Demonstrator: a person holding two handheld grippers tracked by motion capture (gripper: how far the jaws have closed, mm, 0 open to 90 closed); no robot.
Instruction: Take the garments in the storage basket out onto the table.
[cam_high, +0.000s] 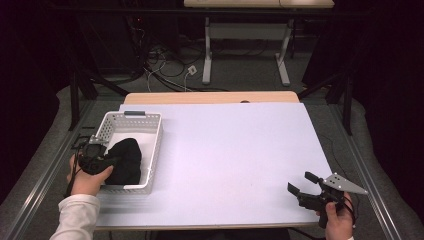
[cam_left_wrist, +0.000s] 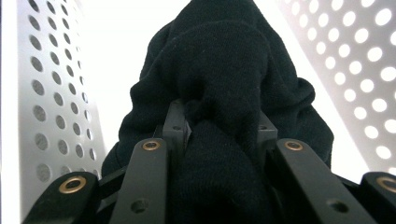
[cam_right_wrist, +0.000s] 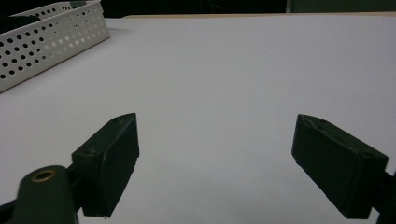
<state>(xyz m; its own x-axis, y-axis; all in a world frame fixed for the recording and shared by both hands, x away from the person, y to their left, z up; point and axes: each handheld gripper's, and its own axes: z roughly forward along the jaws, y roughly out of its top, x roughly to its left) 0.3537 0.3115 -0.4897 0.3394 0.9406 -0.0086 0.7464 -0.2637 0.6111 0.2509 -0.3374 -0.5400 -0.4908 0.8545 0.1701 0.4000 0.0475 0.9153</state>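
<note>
A black cloth (cam_high: 127, 160) lies bunched inside a white perforated basket (cam_high: 156, 142) at the table's left. My left gripper (cam_high: 114, 161), held by a hand with a white sleeve, reaches into the basket from its near left side. In the left gripper view the gripper (cam_left_wrist: 219, 133) is shut on a fold of the black cloth (cam_left_wrist: 219, 60), with the basket's wall (cam_left_wrist: 51, 93) on either side. My right gripper (cam_high: 300, 181) hovers near the table's front right corner. In the right gripper view it (cam_right_wrist: 217, 158) stands wide open with nothing between its jaws.
The white table top (cam_high: 235, 150) stretches bare between basket and right gripper. The basket (cam_right_wrist: 56, 42) shows far off at the upper left of the right gripper view. Beyond the table's far edge, cables lie on the floor beside another table's legs (cam_high: 207, 55).
</note>
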